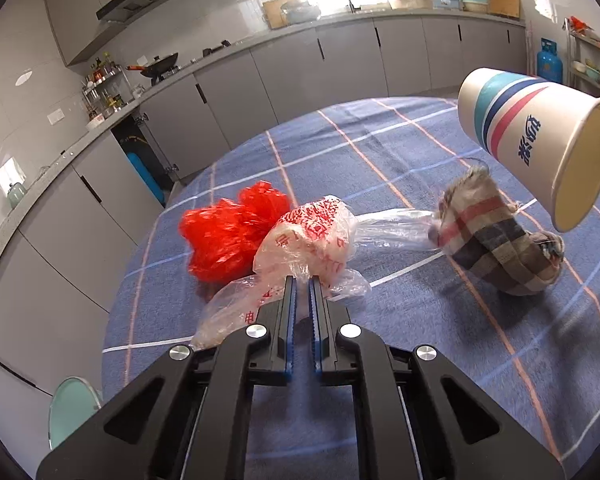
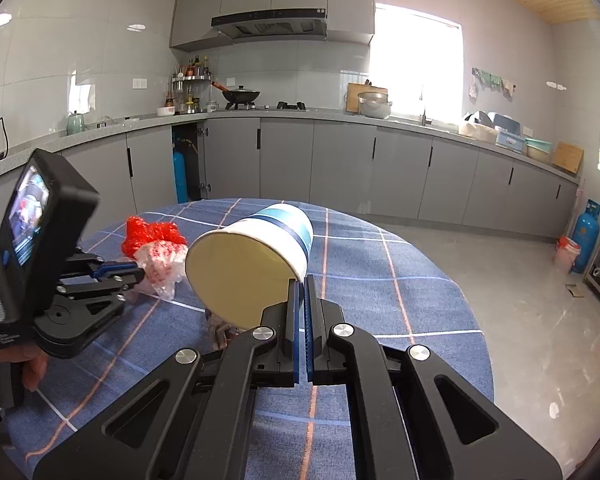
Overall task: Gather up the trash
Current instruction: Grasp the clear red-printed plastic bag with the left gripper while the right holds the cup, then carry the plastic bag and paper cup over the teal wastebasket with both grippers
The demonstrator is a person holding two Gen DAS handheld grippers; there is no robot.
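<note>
The left tool (image 1: 303,280) pinches the clear, red-printed plastic bag (image 1: 308,236) lying just ahead on the bench (image 1: 380,340); the right tool (image 2: 302,280) clamps a striped paper cup (image 2: 252,264) tilted mouth-back (seemingly to receive trash).

Blue Chinese characters, upside down, mark the striped paper cup (image 1: 532,140); red print at seven o'clock covers a crumpled plastic bag (image 1: 312,240), unreadable.

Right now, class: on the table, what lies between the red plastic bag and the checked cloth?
In the left wrist view, the clear plastic bag with red print lies between the red plastic bag and the checked cloth, touching both. The left gripper pinches its near edge.
</note>
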